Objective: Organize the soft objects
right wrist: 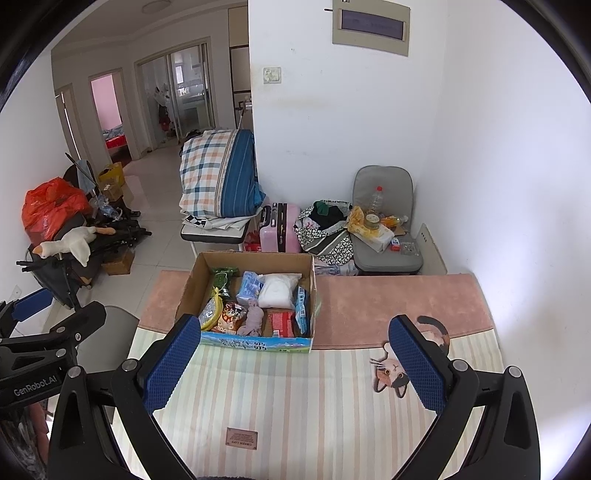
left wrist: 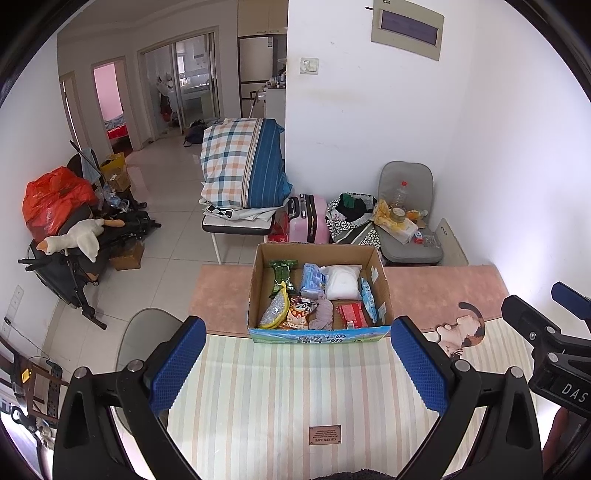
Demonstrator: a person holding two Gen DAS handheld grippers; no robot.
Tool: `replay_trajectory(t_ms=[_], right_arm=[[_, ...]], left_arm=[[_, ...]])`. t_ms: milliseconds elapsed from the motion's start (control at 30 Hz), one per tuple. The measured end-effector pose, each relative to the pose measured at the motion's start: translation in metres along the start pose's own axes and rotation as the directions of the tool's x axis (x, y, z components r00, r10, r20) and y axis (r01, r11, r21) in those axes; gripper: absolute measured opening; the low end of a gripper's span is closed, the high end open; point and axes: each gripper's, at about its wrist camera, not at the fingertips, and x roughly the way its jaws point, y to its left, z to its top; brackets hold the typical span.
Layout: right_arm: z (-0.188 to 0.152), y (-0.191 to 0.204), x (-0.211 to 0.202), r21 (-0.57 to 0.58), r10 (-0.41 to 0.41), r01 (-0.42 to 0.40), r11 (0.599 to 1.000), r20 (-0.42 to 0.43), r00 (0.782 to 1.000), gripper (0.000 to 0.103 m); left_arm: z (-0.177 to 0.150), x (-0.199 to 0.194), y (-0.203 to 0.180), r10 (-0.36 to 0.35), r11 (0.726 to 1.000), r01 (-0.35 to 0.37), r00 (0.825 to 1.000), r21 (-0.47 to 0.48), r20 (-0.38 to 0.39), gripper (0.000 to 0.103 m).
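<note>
While both grippers, left gripper (left wrist: 298, 363) and right gripper (right wrist: 295, 363), gape wide holding nothing, cardboard box (left wrist: 382, 291) sits on striped mat (left wrist: 295, 387), tiled floor (left wrist: 173, 192) behind.

White plastered walls (left wrist: 369, 122) meet in a brightly lit corner on the right, with a beige wall-mounted panel box (left wrist: 407, 28) high up and a small pale switch plate (left wrist: 309, 66) below it, over a floor of glossy pale square tiles (left wrist: 166, 192). A grey cushioned low chair (left wrist: 406, 221) sits in the corner beside a pink hard-shell suitcase (left wrist: 308, 218), and a folded plaid and blue striped quilt (left wrist: 242, 164) rests on a white cot, while the hallway behind leads to glass sliding doors (left wrist: 184, 77) and a pink-walled room (left wrist: 108, 92)
</note>
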Motion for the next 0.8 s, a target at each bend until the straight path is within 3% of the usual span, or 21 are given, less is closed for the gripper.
replay_trajectory(t_ms=[800], right_arm=[[0.0005, 0.0054, -0.0011, -0.001, -0.005, 0.005, 1.0, 0.0, 1.0, 0.103]], left_arm=[[-0.0026, 0.0016, 0.0044, 0.003, 1.0, -0.003, 1.0, 0.002, -0.001, 0.103]])
